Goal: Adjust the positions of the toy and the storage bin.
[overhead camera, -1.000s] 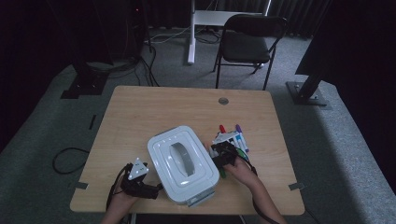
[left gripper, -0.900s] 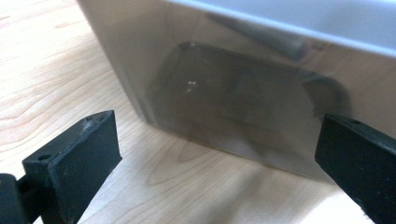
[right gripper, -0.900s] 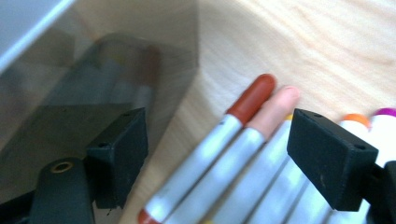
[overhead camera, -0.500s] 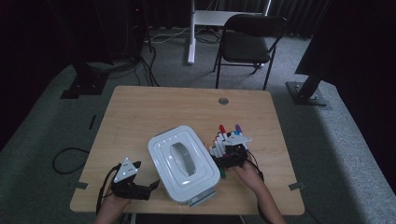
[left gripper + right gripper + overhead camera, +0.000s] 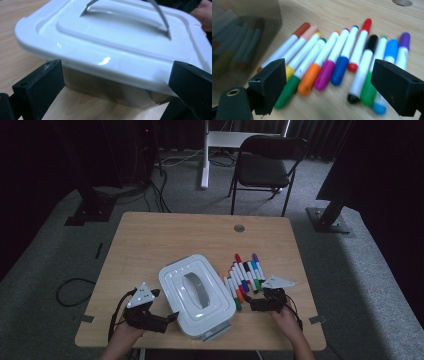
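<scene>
1. We are holding the left hand-held gripper (image 5: 167, 317) at the near left corner of the white lidded box (image 5: 197, 292). Its jaws are standing wide apart and are gripping nothing; in the left gripper view the box's corner (image 5: 110, 62) is lying just ahead of them, between the two jaws but apart from both.
2. We are holding the right hand-held gripper (image 5: 252, 305) just short of the row of markers (image 5: 244, 277). Its jaws have just been opening and are now standing wide, with nothing between the pads. In the right gripper view the markers (image 5: 342, 60) are lying directly ahead, side by side on the bench (image 5: 170, 240).
3. The box is sitting to the left of the right hand-held gripper, lid (image 5: 120, 32) on and handle folded flat. Through its tinted wall, a few markers appear to be lying inside already.
4. We are judging the work as only partly done: about ten markers are waiting outside the box, the lid is closed, and no marker is in either grip.
</scene>
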